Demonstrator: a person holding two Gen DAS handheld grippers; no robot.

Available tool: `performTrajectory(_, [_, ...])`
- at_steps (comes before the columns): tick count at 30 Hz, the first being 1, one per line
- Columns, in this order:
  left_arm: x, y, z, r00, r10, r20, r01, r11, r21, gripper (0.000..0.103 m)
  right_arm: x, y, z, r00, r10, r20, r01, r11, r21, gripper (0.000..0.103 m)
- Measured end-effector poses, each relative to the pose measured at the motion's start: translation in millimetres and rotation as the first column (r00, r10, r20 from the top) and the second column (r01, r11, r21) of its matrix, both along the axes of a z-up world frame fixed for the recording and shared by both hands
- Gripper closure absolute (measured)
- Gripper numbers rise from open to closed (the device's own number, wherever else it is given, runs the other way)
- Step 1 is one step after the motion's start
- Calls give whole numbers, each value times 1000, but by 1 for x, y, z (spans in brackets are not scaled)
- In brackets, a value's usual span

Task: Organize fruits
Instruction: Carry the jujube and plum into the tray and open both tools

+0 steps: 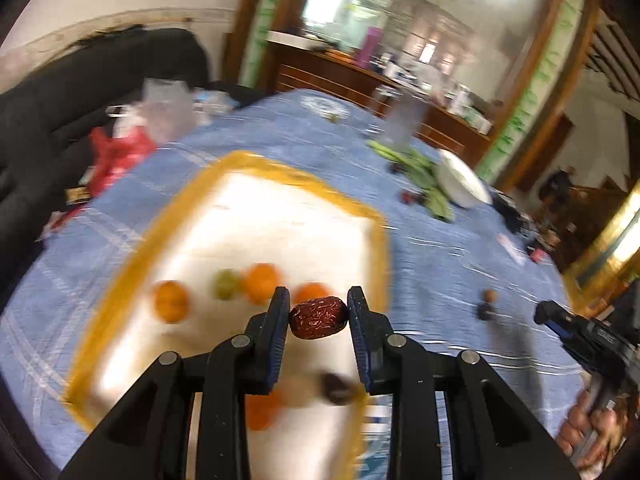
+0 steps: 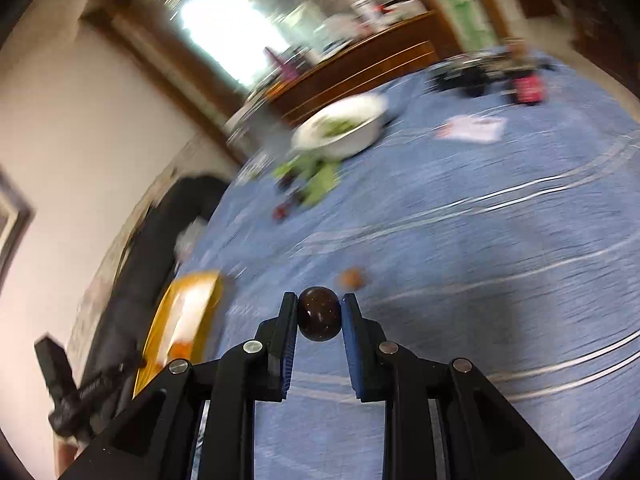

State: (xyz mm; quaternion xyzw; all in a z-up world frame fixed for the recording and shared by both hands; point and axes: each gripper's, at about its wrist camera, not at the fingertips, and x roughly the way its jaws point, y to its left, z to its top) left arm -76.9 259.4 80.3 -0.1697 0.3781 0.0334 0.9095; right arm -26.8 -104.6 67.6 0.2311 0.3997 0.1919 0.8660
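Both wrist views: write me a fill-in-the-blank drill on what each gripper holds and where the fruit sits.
1. The left gripper is shut on a wrinkled red ____.
2. The oranges lie in a white tray with a ____ rim.
3. The right gripper clamps a round dark fruit over the ____ tablecloth.

Missing words: date; yellow; blue

A blue tablecloth (image 1: 420, 264) carries a yellow-rimmed tray (image 1: 360, 208) and a white bowl (image 1: 464, 184).
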Motion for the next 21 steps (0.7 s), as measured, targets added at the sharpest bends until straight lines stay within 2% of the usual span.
performTrajectory(4, [-13,23,-11,999,45,-19,-44,999,26,74,-5,82,6,989,149,-3,-149,988,-48,79])
performTrajectory(10, [-28,36,-26,998,55,-40,-53,998,43,74,7,174,3,963,268,-39,-271,955,-121,79])
performTrajectory(13, [-30,39,-31,997,60,-52,-57,996,66,74,20,206,-1,956,288,-62,-295,942,-160,79])
performTrajectory(19, [-34,36,-31,998,40,-39,-37,995,93,74,45,254,-17,958,274,-85,-287,907,-310,78])
performTrajectory(21, [-35,38,-30,998,47,-36,-44,994,96,67,49,257,-21,958,270,-96,-286,905,-314,77])
